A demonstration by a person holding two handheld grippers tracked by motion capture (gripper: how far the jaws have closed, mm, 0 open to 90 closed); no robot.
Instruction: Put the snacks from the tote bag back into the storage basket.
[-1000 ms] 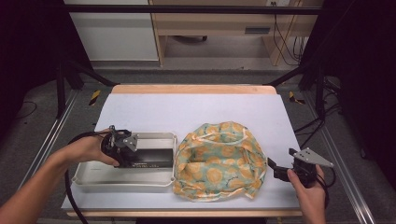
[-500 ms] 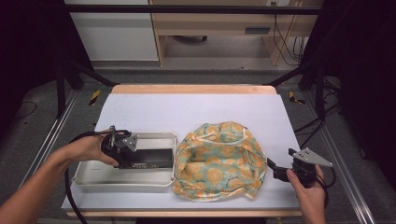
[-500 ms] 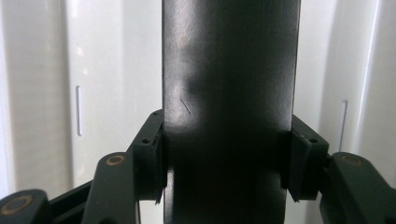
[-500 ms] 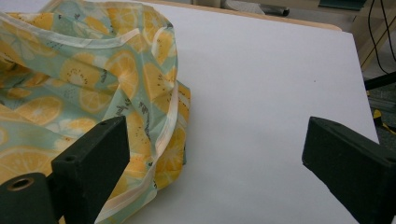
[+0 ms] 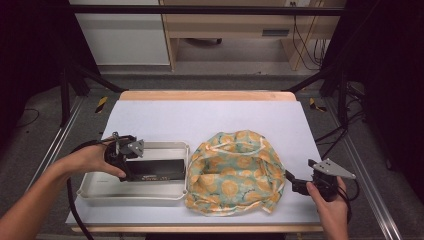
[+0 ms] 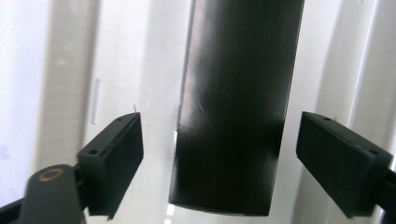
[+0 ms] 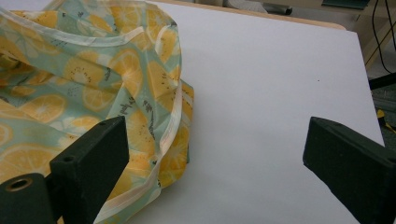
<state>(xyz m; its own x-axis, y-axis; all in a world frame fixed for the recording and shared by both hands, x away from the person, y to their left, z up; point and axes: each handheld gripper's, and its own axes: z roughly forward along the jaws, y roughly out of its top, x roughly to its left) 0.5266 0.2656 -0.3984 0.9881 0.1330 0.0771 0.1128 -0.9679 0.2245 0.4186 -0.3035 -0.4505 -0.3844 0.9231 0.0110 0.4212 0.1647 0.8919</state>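
2 grippers in high view: left gripper (image 5: 131,162) over white tray (image 5: 100,193) w/ black box (image 5: 159,170) inside; right gripper (image 5: 296,184) just beside lemon-print cloth bag (image 5: 235,172). Left gripper view: jaws wide apart, glossy black box (image 6: 233,107) between, untouched. Right gripper view: jaws wide, empty, bag (image 7: 84,93) at left jaw.

This looks like a lab or test room. A black metal frame (image 5: 70,85) stands around the surface (image 5: 210,117), which has a plain white cover. Cables (image 5: 305,45) hang at the upper right of the frame. A wooden desk (image 5: 225,25) stands at the top middle, on a grey carpet floor (image 5: 30,145).
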